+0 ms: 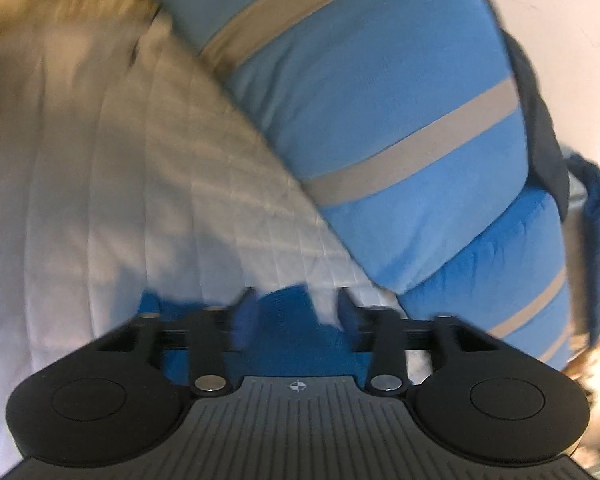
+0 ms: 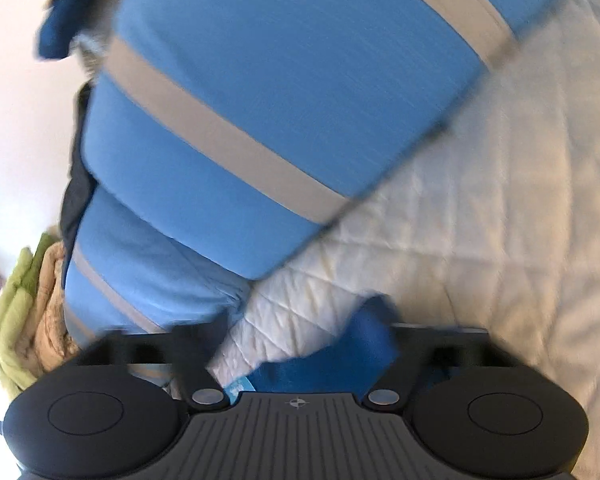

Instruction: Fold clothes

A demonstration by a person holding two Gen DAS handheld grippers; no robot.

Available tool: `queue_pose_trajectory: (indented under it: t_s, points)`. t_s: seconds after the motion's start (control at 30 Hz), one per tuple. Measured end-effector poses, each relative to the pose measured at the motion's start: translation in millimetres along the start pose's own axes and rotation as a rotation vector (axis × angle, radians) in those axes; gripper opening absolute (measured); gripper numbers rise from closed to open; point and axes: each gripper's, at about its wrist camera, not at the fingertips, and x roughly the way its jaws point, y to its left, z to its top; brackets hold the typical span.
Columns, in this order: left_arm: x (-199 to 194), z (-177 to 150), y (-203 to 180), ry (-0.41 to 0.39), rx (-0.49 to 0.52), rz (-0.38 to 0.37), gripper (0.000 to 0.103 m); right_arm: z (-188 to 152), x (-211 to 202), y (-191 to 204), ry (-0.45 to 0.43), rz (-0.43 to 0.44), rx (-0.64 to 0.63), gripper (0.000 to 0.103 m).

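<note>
left gripper (image 1: 296, 312): jaws stand apart with dark blue cloth (image 1: 288, 320) lying between and under them; the pads do not look pressed together, so i read it as open, though blur softens the edges.
right gripper (image 2: 300, 344): fingers spread wide, a fold of the same dark blue cloth (image 2: 364, 344) rising between them near the right finger; whether it pinches anything i cannot tell.
garment: the dark blue piece sits right at both claws, low in each view, on the white quilted bed cover (image 1: 160, 200).
beyond: a light blue pillow with beige stripes (image 1: 380, 120), well apart from the claws, with a dark item behind it; green and tan clothes (image 2: 24, 312) bunched at the bed's edge in the right view.
step in hand: probably taking hold of, or letting go of, the cloth edge.
doing it well: match both claws on the same hem, close on one layer only, keep the quilt out of the pinch, lift evenly so the fold line stays straight.
</note>
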Motion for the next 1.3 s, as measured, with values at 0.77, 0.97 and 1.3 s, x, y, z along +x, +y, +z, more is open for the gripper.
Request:
queue_pose_trajectory:
  t_s: [0.77,0.97,1.3]
  points:
    - [-137,-135,-72,-0.14,0.657,0.181,0.073,-86,-131,81,-0.133,-0.491,-0.678,0.103]
    - [-156,-164,-73,-0.098,0.671,0.171,0.073,-110,-157,88,-0.132,-0.565,-0.816,0.103]
    - [-172,-209,-69,-0.033,0.714,0.155,0.073,-135,-181,73,-0.078,-0.551,-0.849,0.103]
